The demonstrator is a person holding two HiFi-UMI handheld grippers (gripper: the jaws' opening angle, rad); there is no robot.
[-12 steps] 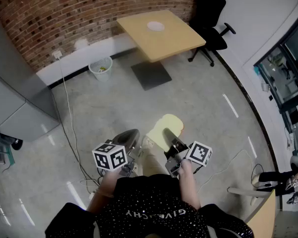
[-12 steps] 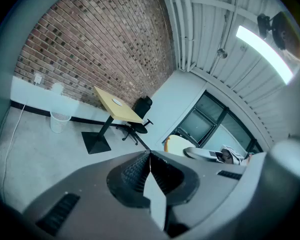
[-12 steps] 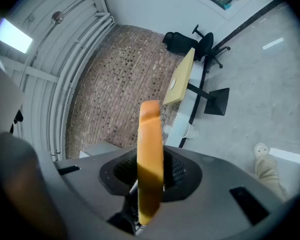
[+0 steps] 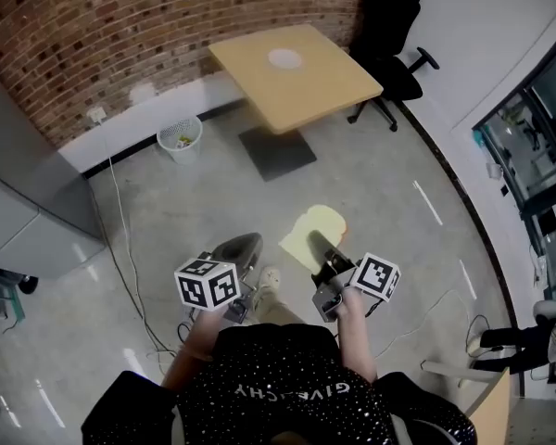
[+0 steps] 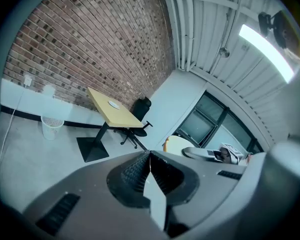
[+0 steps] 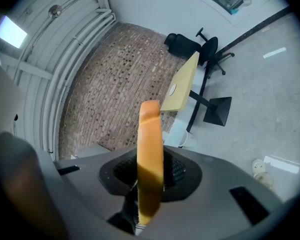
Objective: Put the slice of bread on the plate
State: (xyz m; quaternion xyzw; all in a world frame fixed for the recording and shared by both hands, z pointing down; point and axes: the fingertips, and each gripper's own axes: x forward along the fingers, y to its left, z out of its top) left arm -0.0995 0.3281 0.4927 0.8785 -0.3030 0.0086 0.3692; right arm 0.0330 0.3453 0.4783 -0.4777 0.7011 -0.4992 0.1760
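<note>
Right claw [image 4: 318, 247]: jaws narrow, clamped on the slice of bread [image 4: 311, 229]. In the right gripper view, the claw [image 6: 150, 176] has the slice [image 6: 150, 134] standing edge-on and upright between its ribbed pads, crust rising above them.

Slice of bread, location: carried in the air over the floor [image 4: 204, 202], ahead of the person and well apart from the counter [image 4: 329, 83].

Left claw [image 4: 244, 247]: jaws closed together, the pads meeting in the left gripper view [image 5: 150, 160] with nothing between them. It is beside the right claw, apart from it.

Plate [image 4: 284, 58]: white, round, lying on the counter's far half, toward the brick wall [image 4: 93, 26].

Counter: pale wood top, single post on a dark pedestal base [image 4: 276, 152]. Its near and left edges stand free, with a broad stretch of grey floor open between them and the claws.

Surroundings:
- black office chair [image 4: 394, 26] close to the counter's right corner
- white wastebasket [image 4: 179, 137] left of the base, near the wall
- cable [image 4: 120, 239] trailing across the floor at left
- grey cabinet [image 4: 28, 202] at the left edge
- light shoe [image 4: 270, 278] on the floor between the two claws

Change from the earlier frame: the slice stays in the same grip. In the head view, slice and right claw sit slightly higher, while the counter and wastebasket have drifted a little down and left. The counter remains well apart.
</note>
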